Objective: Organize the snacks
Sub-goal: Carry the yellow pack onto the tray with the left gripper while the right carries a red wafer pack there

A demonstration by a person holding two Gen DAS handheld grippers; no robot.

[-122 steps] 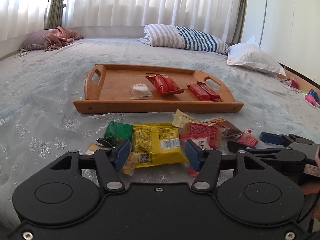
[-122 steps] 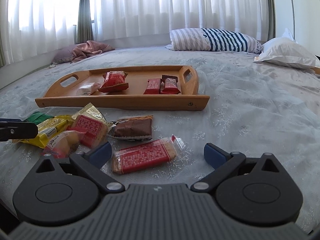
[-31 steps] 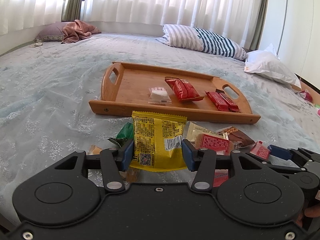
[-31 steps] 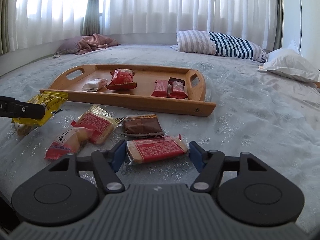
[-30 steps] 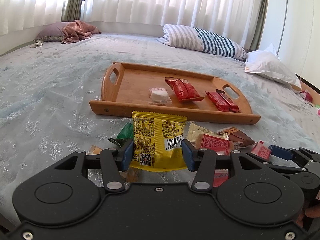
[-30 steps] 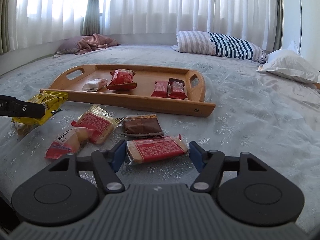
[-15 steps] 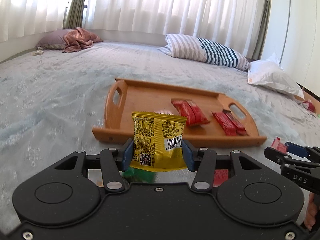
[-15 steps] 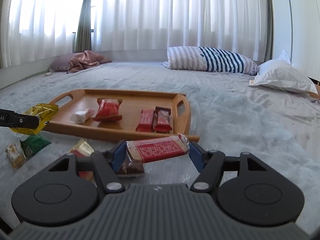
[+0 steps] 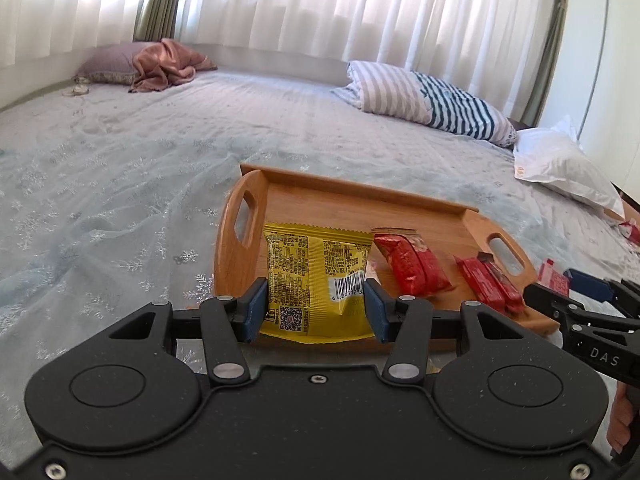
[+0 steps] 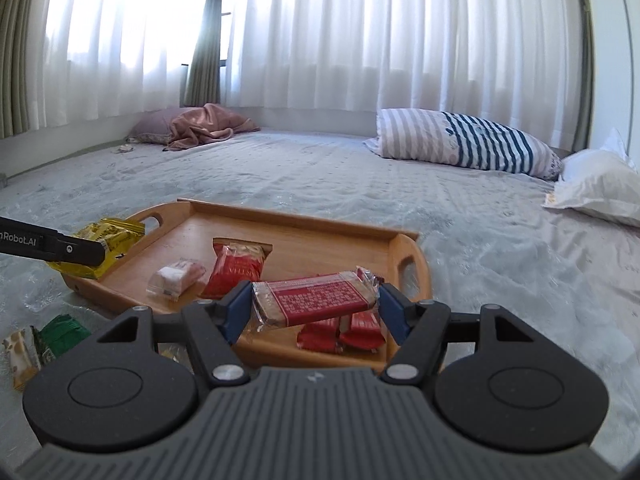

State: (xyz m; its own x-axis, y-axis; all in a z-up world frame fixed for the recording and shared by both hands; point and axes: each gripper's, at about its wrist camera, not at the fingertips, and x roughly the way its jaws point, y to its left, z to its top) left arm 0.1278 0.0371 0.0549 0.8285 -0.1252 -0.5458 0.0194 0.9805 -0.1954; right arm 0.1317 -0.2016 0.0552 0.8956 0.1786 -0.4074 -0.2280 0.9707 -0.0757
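My left gripper is shut on a yellow snack packet and holds it in the air over the near left end of the wooden tray. My right gripper is shut on a red-labelled biscuit bar, held above the tray's near right part. On the tray lie a red packet, a small clear-wrapped white snack and two red bars. The yellow packet also shows at the left of the right wrist view.
A green packet and a pale nut bar lie on the bedspread left of the tray. A striped pillow, a white pillow and a pink blanket lie far back on the bed.
Both grippers lifted their snacks off the bedspread and moved forward to the tray. The loose pile on the bed has dropped out of the left wrist view.
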